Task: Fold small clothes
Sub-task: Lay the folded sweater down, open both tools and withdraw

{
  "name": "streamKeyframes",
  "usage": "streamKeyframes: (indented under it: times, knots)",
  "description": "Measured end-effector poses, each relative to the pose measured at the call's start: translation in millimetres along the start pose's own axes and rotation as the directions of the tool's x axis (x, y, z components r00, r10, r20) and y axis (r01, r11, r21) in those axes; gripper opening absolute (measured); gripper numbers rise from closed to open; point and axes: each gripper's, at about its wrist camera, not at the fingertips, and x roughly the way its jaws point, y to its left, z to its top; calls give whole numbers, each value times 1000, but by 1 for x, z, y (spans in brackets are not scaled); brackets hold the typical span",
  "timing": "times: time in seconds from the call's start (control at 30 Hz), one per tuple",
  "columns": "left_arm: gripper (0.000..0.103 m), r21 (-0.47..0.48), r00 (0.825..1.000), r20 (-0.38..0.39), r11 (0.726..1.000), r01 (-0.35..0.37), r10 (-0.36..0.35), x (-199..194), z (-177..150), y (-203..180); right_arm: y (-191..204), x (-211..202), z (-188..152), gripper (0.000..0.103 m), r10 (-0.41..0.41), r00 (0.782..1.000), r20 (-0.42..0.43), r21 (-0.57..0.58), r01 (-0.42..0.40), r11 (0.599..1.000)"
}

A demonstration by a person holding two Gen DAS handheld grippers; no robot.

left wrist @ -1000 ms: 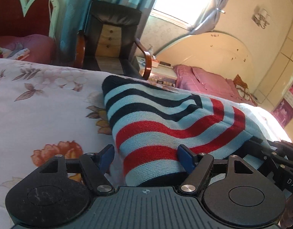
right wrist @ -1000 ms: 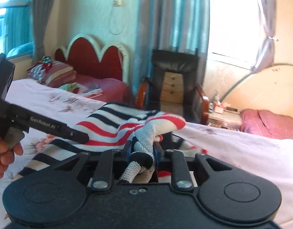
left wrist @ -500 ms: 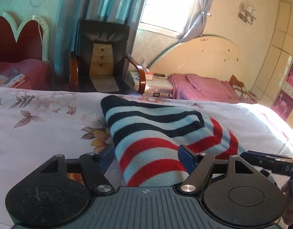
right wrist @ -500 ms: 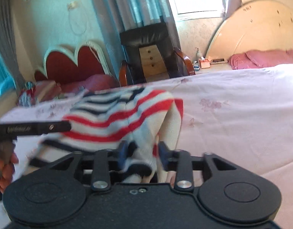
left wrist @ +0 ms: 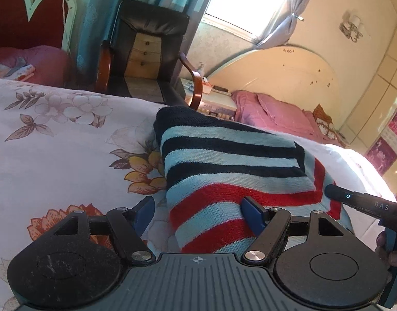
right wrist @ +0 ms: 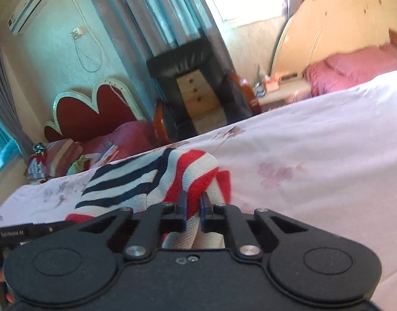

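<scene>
A small knit sweater (left wrist: 224, 160) with navy, pale blue and red stripes lies folded on the floral bedsheet (left wrist: 56, 155). My left gripper (left wrist: 198, 213) stands open low over its near edge. The right blue fingertip (left wrist: 252, 215) rests on the knit; the left one sits over bare sheet. In the right wrist view, my right gripper (right wrist: 193, 203) has its jaws closing to a narrow gap, with a red and white fold of the sweater (right wrist: 136, 181) pinched between them. The black body of the right tool (left wrist: 366, 202) shows at the sweater's right side.
The bed runs far to the right under a pale sheet (right wrist: 315, 155). Behind it stand a black armchair (left wrist: 144, 51), a nightstand (left wrist: 211, 90), a second bed with pink bedding (left wrist: 276, 114) and a red headboard (right wrist: 94, 114). A person's fingers (left wrist: 390, 246) grip the right tool.
The right gripper opened, rolled, then closed again on a fold at the sweater's edge, lower down. The raised part of the sweater has dropped. The left gripper stayed open in about the same place.
</scene>
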Motion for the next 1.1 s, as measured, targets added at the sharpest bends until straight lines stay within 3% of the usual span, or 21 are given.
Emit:
streamKeyframes:
  times: [0.1,0.2,0.3,0.43,0.6,0.7,0.87,1.0,1.03,1.1]
  knots:
    - [74,1,999,-40,1000,-8,8,10,1,-5,-8,13,-10,9,-41,997,-58,-3,41,999]
    - [81,36,999,-31,999,-36,37,7,2,-7,-9,17,-10,12,-42,996,-78,7,43,999]
    - [77,90,999,26,996,-28,26,-23,2,-15,-1,-10,-2,18,-63,998,-22,6,63,998]
    - [76,158,998,65,987,6,-17,-66,-19,-32,15,-68,-11,12,20,1000,16,-42,-20,999]
    - [76,192,999,33,981,-29,23,-81,-53,-36,47,-97,-44,6,79,994,-70,-181,-91,979]
    - [76,157,1000,15,987,-30,28,-81,-69,-28,48,-85,-62,0,-17,989,-145,-212,-15,977]
    - [82,157,998,32,986,-56,51,-81,-82,-26,51,-81,-78,0,-53,988,-147,-213,21,977]
    - [84,118,999,22,992,-50,47,-94,-71,-24,49,-83,-72,0,-58,985,-164,-169,30,985]
    - [84,116,997,57,992,-50,44,-103,-67,-25,50,-88,-69,4,-66,985,-158,-161,40,986]
    - [84,107,993,109,993,-53,41,-114,-58,-22,56,-109,-60,24,-58,995,-77,-165,44,985]
